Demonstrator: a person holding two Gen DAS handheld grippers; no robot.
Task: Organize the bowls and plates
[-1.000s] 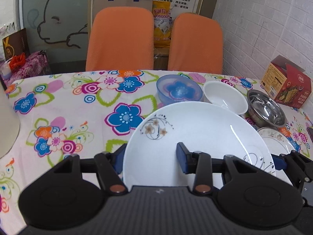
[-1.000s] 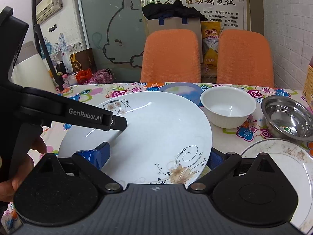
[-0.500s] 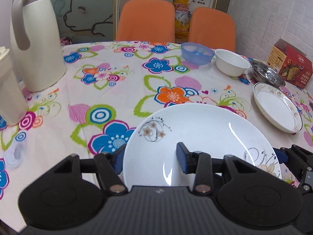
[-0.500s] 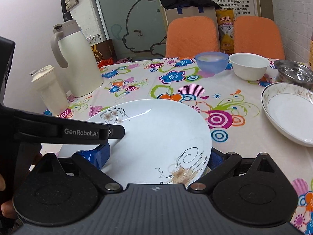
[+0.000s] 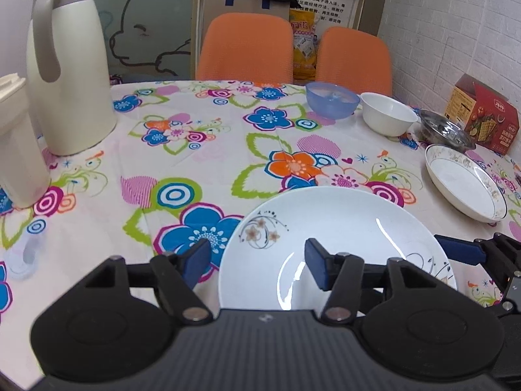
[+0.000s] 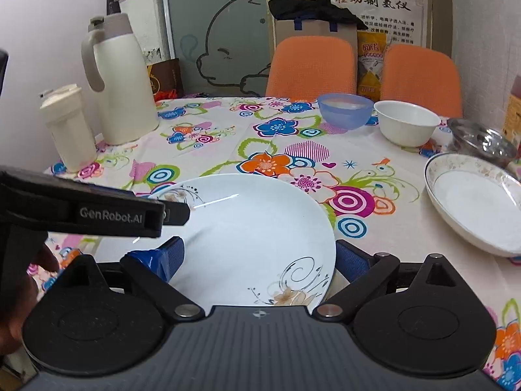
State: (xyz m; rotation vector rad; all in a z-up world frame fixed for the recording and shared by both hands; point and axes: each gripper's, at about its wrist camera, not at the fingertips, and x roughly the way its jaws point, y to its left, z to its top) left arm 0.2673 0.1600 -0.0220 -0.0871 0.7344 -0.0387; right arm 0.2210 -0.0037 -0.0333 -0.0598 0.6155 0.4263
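Since a second ago the white plate (image 5: 329, 247) has come back from just before the bowls to the near part of the table, and the jug has come into view. Going left to right in the left wrist view: the cream jug (image 5: 65, 75) stands at upper left, with a smaller lidded container (image 5: 16, 140) below it at the left edge. At lower centre the left gripper (image 5: 257, 262) has its jaws spread wide, one blue pad off the plate's left rim and the other over its face, gripping nothing. The right gripper (image 6: 257, 262) straddles the plate's opposite side, jaws likewise wide apart, so neither clamps it. The plate seems to rest on the flowered cloth (image 5: 195, 150). At upper right stand the blue bowl (image 5: 332, 101), white bowl (image 5: 387, 117) and steel bowl (image 5: 446, 130), with the patterned-rim plate (image 5: 465, 182) below them. The step looks like a set-down just ended; next would likely be fetching the patterned-rim plate to stack, which needs a firm rim pinch.
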